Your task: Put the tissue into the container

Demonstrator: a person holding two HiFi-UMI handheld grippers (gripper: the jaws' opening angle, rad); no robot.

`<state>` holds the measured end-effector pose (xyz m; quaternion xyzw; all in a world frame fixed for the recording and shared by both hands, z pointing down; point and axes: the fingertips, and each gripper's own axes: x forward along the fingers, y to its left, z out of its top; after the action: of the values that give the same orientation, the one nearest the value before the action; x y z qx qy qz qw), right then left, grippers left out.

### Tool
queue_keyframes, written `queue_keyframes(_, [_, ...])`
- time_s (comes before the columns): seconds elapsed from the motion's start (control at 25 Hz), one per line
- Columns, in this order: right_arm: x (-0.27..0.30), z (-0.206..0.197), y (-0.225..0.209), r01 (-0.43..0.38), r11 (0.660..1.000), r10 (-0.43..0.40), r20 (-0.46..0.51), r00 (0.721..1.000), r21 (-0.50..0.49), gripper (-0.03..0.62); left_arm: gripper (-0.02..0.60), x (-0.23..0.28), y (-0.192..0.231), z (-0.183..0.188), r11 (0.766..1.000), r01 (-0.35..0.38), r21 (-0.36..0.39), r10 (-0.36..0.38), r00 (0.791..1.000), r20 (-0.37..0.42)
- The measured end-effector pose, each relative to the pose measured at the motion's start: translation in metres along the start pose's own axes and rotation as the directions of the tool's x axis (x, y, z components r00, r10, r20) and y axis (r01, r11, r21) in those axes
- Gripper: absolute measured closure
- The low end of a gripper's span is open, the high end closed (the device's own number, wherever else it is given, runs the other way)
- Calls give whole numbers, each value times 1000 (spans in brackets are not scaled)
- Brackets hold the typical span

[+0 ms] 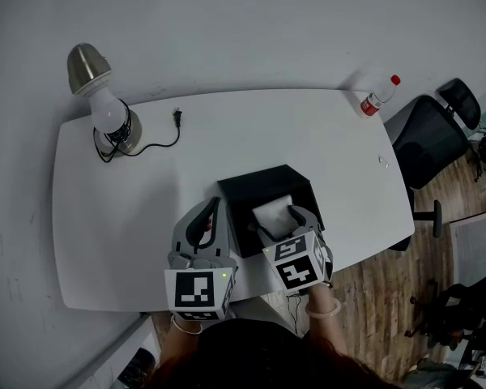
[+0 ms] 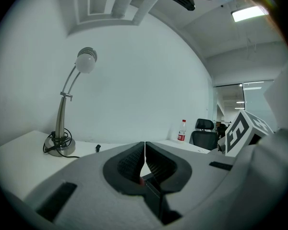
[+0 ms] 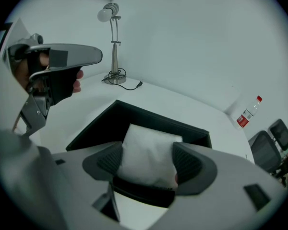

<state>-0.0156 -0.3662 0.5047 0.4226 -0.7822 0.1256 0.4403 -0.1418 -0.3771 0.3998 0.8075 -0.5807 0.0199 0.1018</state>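
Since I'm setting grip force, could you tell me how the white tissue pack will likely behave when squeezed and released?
The tissue pack looks soft: it dents between the right gripper's fingers, so it probably squashes rather than slips. It seems light and should drop without rolling into the container.

No legible text, brand name or number is found in any view. The left hand-held gripper carries a cube with black-and-white square coded markers; these are patterns only, without letters or digits. The cube on the right hand-held gripper bears markers of the same kind. A clear plastic bottle with a red cap, at the far right corner of the white surface, has a red label; its print is too small to read.
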Motion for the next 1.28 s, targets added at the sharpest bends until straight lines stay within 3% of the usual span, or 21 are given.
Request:
queue_keyframes(0.68, [12,-11,2,-33,999,36,-167,985,20,252,554,3,0,-1,1000,2,1,-2,1000,-9])
queue_keyframes(1.28, [8,-8,3,-57,998,60,-139,988,27,250,554,-10,-8,2,1000,-7,25,7,1000,-13])
